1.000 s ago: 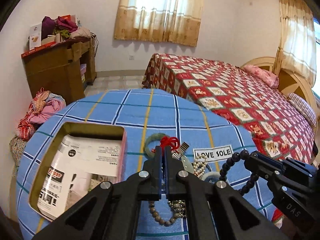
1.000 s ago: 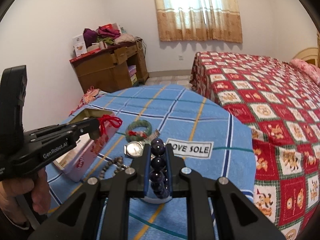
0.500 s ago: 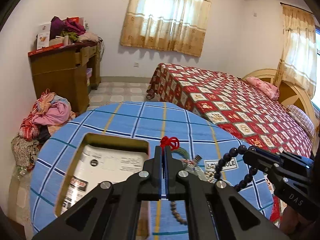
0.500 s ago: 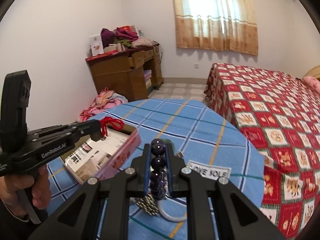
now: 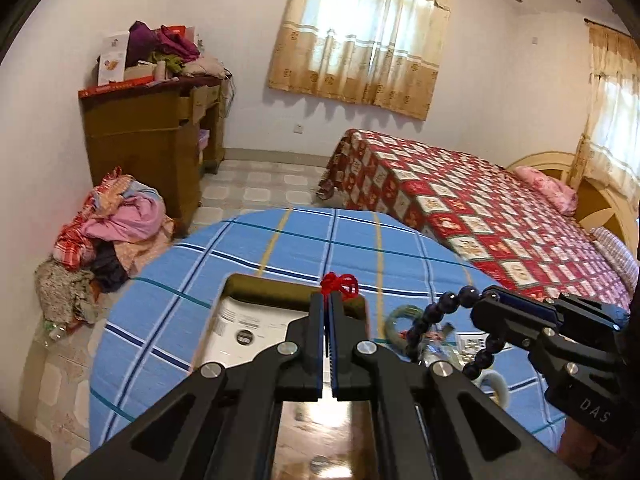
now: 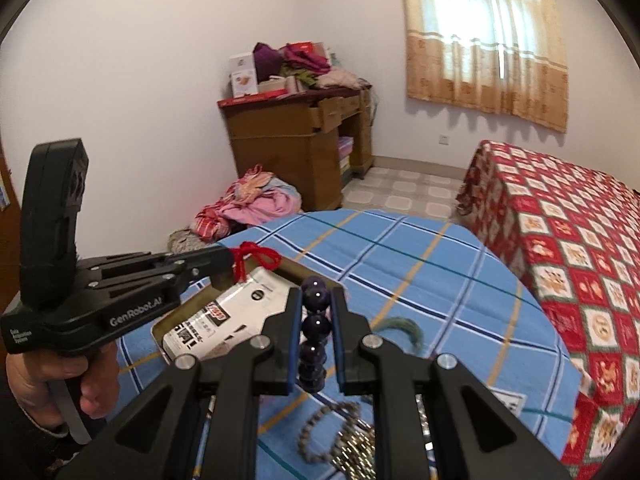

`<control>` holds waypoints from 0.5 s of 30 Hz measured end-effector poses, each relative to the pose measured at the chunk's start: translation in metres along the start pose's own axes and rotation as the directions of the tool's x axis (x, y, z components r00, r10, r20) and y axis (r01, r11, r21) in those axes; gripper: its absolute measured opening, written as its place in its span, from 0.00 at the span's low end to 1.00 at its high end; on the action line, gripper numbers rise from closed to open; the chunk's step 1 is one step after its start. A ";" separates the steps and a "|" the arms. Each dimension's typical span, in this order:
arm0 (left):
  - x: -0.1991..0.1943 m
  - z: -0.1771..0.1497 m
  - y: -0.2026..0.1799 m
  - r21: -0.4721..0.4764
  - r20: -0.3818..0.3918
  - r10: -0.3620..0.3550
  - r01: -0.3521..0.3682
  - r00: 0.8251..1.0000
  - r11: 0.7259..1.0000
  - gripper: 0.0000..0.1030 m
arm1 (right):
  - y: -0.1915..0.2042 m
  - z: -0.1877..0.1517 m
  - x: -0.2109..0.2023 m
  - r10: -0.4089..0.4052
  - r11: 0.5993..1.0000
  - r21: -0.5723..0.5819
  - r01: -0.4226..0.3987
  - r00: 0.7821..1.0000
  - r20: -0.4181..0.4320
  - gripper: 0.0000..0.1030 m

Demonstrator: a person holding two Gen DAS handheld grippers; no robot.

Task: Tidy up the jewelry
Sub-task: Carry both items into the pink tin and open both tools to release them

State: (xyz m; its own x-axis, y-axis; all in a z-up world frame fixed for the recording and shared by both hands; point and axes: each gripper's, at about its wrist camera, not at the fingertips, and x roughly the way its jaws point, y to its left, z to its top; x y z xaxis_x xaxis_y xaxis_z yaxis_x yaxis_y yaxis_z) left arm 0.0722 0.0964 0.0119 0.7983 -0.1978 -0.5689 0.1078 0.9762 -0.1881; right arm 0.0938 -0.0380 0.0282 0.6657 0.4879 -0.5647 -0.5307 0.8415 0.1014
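Note:
My left gripper (image 5: 328, 300) is shut on a red knotted cord (image 5: 340, 285) and hovers over an open tin box (image 5: 260, 282) lined with printed paper. The right wrist view shows that same gripper (image 6: 224, 264) with the red cord (image 6: 256, 258) above the box's (image 6: 160, 330) left part. My right gripper (image 6: 316, 300) is shut on a string of dark purple beads (image 6: 316, 328). It hangs just right of the box, and the beads (image 5: 440, 312) dangle from it (image 5: 480, 304). Whatever hangs below the cord is hidden by the fingers.
On the blue plaid tablecloth (image 5: 320, 240) lie a green bangle (image 5: 400, 316), a white ring (image 5: 496, 384) and a grey bead strand (image 6: 320, 428). Beyond the table stand a bed (image 5: 480, 208), a brown cupboard (image 5: 148, 148) and a clothes heap (image 5: 116, 224).
Both grippers have moved left and slightly up, away from the jewelry pile. The box now lies under the left gripper. Each keeps its hold, on the cord and on the beads.

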 end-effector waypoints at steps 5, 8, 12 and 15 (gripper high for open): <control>0.020 -0.001 0.014 -0.012 -0.028 0.015 -0.015 1.000 1.000 0.01 | 0.007 0.004 0.026 0.045 0.999 -0.003 -0.045 0.999 -0.020 0.15; 0.031 -0.005 0.019 -0.014 -0.044 0.026 -0.027 0.999 1.000 0.01 | 0.010 0.004 0.041 0.065 0.998 -0.004 -0.065 0.997 -0.034 0.16; 0.044 -0.005 0.025 -0.011 -0.060 0.034 -0.034 0.998 0.999 0.01 | 0.008 0.001 0.063 0.067 0.998 0.005 -0.067 0.996 -0.064 0.16; 0.053 -0.006 0.027 -0.009 -0.082 0.032 -0.033 0.996 0.999 0.01 | 0.006 -0.004 0.076 0.061 0.998 0.010 -0.060 0.994 -0.089 0.16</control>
State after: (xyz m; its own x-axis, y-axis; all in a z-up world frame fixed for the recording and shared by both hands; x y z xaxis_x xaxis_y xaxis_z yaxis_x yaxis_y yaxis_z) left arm 0.1136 0.1122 -0.0283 0.7503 -0.1727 -0.6381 0.0762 0.9814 -0.1760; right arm 0.1393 0.0027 -0.0169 0.5825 0.5155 -0.6285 -0.5645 0.8128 0.1436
